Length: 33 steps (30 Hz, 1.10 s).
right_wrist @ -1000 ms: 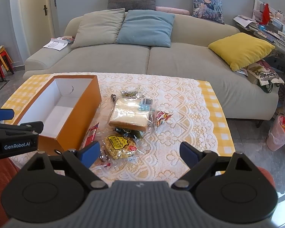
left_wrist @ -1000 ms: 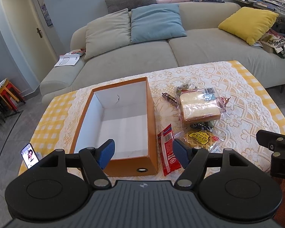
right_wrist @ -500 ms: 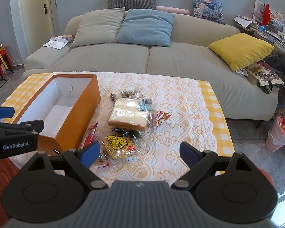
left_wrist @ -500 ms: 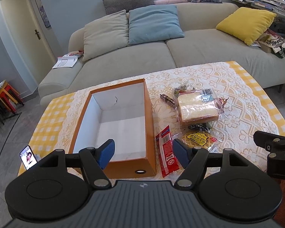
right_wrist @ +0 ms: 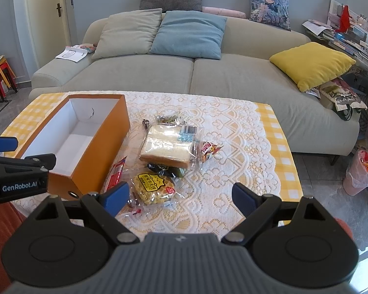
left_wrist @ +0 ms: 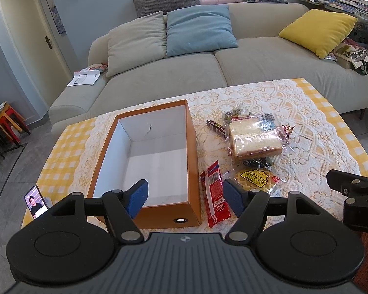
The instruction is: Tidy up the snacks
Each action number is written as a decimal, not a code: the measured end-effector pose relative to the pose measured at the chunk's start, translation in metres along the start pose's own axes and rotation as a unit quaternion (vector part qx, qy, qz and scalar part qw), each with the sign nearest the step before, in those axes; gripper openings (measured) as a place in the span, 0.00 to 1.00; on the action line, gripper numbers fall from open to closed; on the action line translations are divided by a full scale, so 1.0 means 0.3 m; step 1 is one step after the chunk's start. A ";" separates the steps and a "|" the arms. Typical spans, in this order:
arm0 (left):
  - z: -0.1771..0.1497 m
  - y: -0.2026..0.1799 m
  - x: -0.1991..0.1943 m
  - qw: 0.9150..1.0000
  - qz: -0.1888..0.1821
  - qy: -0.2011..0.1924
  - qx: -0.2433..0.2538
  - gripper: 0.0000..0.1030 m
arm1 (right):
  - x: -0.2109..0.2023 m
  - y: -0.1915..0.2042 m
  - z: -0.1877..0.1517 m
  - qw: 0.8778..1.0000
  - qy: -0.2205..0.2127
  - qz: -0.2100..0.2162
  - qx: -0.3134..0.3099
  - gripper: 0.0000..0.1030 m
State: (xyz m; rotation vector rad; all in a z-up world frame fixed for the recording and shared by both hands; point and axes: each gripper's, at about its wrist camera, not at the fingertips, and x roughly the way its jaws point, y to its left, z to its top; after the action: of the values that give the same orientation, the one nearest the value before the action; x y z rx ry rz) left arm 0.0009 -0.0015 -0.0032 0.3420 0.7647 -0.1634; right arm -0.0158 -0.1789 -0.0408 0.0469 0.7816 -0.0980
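An empty orange box [left_wrist: 191,166] [right_wrist: 103,144] with a white inside stands on the left half of the table. Right of it lies a heap of snacks: bagged sliced bread [left_wrist: 254,138] [right_wrist: 169,147], a yellow waffle pack [left_wrist: 256,177] [right_wrist: 152,187], a long red sausage pack [left_wrist: 214,194] [right_wrist: 116,172], a small dark sausage [left_wrist: 216,126] and a red candy wrapper [right_wrist: 208,149]. My left gripper [left_wrist: 185,197] hovers open over the box's near end. My right gripper [right_wrist: 180,197] hovers open above the near table edge, just right of the waffle pack. Neither holds anything.
The table [right_wrist: 233,132] wears a yellow checked cloth with white lace. A phone [left_wrist: 36,202] stands at its near left corner. A grey sofa [left_wrist: 208,73] with cushions runs behind. A pink bin [right_wrist: 360,174] stands on the floor at right.
Both grippers stay open. The left view has pulled back and risen a little, so the box and snacks sit slightly farther off. The right view has barely shifted.
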 end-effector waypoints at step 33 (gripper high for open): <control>-0.008 0.011 0.041 0.999 -0.047 -0.009 -0.005 0.80 | 0.034 -0.055 -0.003 0.999 -0.025 0.042 0.007 0.80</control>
State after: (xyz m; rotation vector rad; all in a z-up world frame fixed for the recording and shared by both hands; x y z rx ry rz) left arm 0.0091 0.0023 -0.0127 0.2946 0.7646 -0.2514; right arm -0.0109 -0.1961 -0.0488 0.0893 0.7272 -0.0243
